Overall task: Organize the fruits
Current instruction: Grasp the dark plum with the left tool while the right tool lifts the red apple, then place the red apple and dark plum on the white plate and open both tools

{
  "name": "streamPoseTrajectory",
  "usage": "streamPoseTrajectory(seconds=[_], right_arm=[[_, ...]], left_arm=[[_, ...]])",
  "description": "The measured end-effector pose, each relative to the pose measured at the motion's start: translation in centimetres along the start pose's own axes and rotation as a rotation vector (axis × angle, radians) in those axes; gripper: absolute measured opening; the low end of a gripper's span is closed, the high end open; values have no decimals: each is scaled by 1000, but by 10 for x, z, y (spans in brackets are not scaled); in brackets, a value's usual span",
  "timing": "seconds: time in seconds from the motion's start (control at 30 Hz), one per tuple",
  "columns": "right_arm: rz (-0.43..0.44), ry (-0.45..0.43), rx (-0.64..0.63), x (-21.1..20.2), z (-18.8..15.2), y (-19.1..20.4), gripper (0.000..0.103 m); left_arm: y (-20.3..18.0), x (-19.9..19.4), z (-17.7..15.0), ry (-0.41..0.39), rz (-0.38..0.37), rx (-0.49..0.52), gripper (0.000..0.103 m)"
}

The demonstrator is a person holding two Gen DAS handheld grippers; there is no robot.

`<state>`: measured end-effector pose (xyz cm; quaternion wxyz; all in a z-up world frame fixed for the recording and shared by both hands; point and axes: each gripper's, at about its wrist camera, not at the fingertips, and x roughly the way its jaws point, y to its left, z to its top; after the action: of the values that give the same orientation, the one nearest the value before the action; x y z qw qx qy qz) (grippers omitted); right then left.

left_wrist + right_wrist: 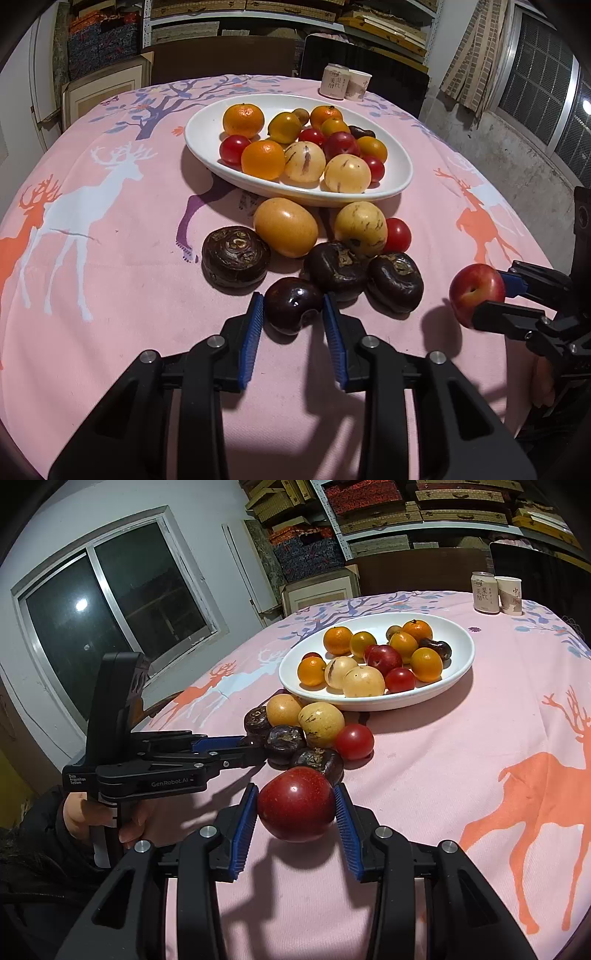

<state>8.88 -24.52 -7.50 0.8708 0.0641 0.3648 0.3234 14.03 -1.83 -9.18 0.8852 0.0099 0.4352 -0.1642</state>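
My left gripper [293, 297] is shut on a dark glossy water chestnut [291, 310] that rests on the pink deer-print cloth. Beyond it lie three more dark chestnuts [235, 256], a yellow-orange fruit [286, 227], a pale streaked fruit [360, 229] and a cherry tomato [398, 234]. A white oval dish [207, 122] behind them holds several oranges, tomatoes and pale fruits. My right gripper [295, 788] is shut on a red plum [295, 805], held just above the cloth to the right of the pile. The right wrist view shows the left gripper [260, 749] reaching into the dark chestnuts.
A drink can [334, 81] and a paper cup [357, 85] stand at the table's far edge. Dark chairs and shelves of boxes stand behind the table. Bare pink cloth [110, 277] stretches to the left of the fruit pile.
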Motion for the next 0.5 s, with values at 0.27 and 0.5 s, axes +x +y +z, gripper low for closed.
streamPoseTrajectory(seconds=[0.27, 0.5], right_arm=[[15, -20, 0, -3, 0, 0, 42], [54, -129, -1, -22, 1, -1, 42]], left_arm=[[-2, -18, -12, -61, -7, 7, 32], [1, -41, -7, -128, -64, -11, 32]])
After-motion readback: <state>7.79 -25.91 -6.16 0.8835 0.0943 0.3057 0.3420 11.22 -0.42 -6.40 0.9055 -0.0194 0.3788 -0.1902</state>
